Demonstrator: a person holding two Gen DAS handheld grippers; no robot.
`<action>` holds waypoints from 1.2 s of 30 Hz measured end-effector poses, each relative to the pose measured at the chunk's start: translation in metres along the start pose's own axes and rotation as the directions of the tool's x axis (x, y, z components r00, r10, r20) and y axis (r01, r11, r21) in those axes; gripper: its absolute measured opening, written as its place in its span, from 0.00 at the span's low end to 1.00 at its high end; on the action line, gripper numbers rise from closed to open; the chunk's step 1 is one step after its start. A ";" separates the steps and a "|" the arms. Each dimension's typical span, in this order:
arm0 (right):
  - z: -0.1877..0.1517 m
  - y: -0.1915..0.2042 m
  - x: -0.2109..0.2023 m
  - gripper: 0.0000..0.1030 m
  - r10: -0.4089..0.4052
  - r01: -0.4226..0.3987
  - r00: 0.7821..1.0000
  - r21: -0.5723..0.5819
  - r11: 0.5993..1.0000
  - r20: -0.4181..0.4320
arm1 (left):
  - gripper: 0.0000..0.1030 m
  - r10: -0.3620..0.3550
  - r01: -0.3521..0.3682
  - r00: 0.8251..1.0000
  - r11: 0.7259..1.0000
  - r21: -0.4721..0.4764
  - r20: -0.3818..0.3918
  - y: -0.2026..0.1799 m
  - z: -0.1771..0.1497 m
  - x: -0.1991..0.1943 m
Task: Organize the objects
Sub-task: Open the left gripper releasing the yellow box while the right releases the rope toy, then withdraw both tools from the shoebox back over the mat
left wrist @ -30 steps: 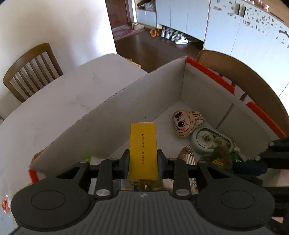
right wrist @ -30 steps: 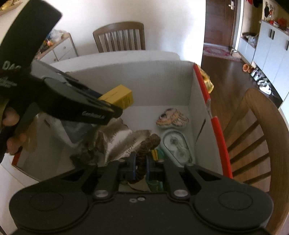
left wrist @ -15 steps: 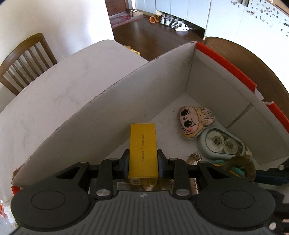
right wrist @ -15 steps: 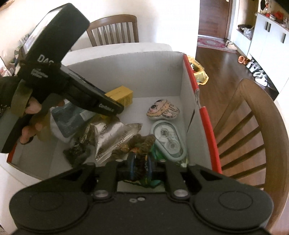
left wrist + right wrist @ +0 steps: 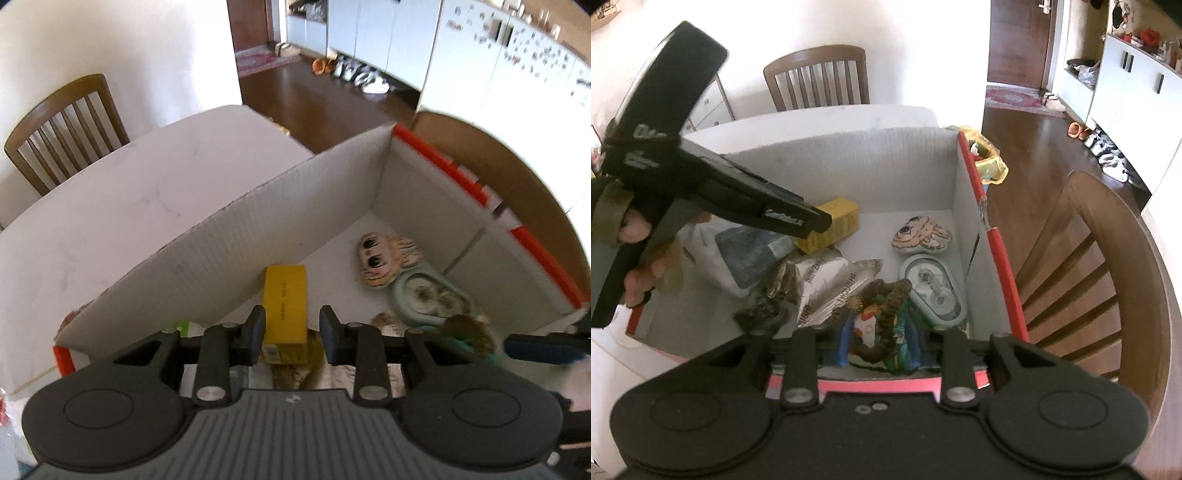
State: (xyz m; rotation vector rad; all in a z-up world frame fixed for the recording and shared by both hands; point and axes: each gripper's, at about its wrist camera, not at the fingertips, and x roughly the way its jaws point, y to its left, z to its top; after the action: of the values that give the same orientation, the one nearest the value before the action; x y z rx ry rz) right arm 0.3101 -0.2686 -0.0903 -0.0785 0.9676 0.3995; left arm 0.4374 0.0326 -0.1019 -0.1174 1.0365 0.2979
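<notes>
Partly hidden by the left gripper (image 5: 291, 332), jaws opening off the yellow carton (image 5: 285, 302) in the corrugated box (image 5: 207, 258); right gripper (image 5: 877, 345) opening around a blurred brown braided loop (image 5: 886, 314).

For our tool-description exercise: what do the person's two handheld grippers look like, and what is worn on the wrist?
Both grippers, left gripper and right gripper, are black plastic with silver pivot screws. The left carries white lettering and a ribbed grey top. An olive sleeve covers the wrist.

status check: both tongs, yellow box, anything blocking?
Left tongs opening, yellow box between, pads clear. Right tongs opening around brown scrunchie. Both over cardboard box; nothing blocking.
</notes>
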 end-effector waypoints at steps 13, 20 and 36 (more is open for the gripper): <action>-0.002 0.026 -0.036 0.42 -0.011 0.007 0.996 0.046 0.999 0.092 | 0.59 -0.066 0.070 0.986 0.997 -0.019 0.155 0.017 -0.031 -0.080; -0.003 0.047 -0.050 0.49 -0.004 -0.006 0.990 0.068 0.998 0.139 | 0.62 -0.047 0.053 0.981 0.998 -0.023 0.189 0.039 -0.059 -0.115; -0.006 0.123 -0.061 0.73 0.028 -0.048 0.975 0.087 0.995 0.219 | 0.83 0.007 0.015 0.964 0.997 -0.081 0.266 0.114 -0.129 -0.176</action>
State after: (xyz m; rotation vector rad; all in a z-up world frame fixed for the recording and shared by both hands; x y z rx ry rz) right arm 0.2299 -0.1745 -0.0305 0.0665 0.7709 0.3898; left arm 0.2127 0.0781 -0.0109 -0.1492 0.7568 0.3425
